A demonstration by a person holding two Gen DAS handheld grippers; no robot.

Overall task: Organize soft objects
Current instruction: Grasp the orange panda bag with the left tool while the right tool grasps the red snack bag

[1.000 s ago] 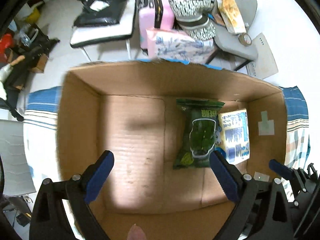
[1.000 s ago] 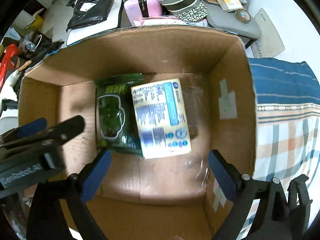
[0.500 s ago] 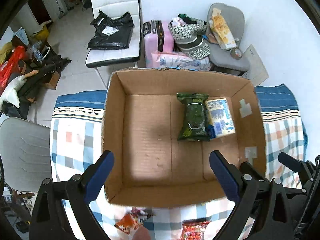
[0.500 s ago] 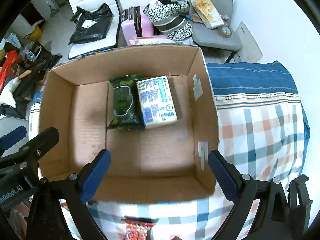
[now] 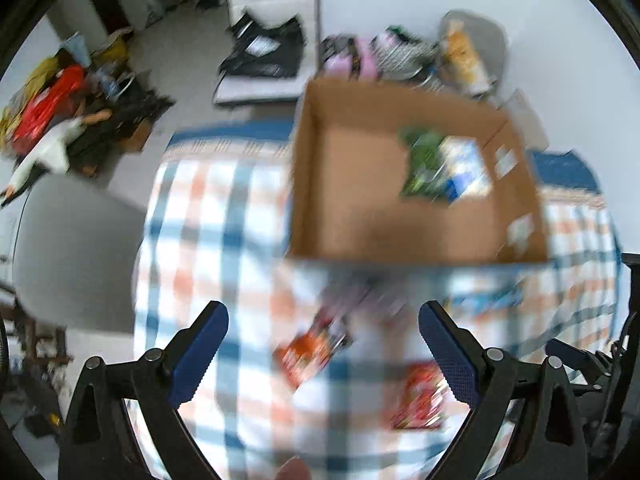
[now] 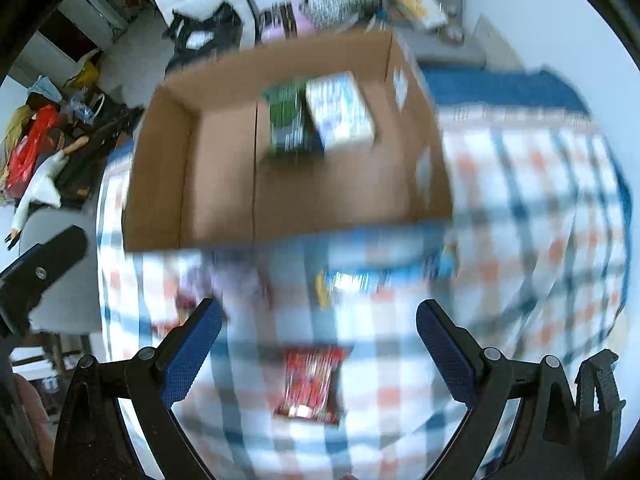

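An open cardboard box [image 5: 316, 184] [image 6: 160, 168] stands on a checked cloth and holds a green packet [image 5: 420, 164] [image 6: 286, 124] and a white-and-blue packet [image 5: 466, 168] [image 6: 340, 112]. Loose packets lie on the cloth in front of the box: an orange-red one [image 5: 312, 350], a red one [image 5: 420, 396] [image 6: 310, 380], a purplish one [image 5: 352, 296] [image 6: 236, 280] and a blue one [image 5: 486, 300] [image 6: 372, 276]. My left gripper [image 5: 323, 354] is open and empty above the orange-red packet. My right gripper [image 6: 319, 350] is open and empty above the red packet. Both views are blurred.
The checked cloth [image 5: 224, 216] [image 6: 532, 208] covers the table. A grey chair [image 5: 76, 248] stands at the left. A white chair with a black bag [image 5: 268, 52], a pink suitcase [image 6: 280, 20] and a loaded grey chair [image 6: 424, 4] stand behind the box.
Both grippers have pulled back out of the box and toward me, to above the loose packets on the cloth. The two packets stay in the box. Both grippers stay open.
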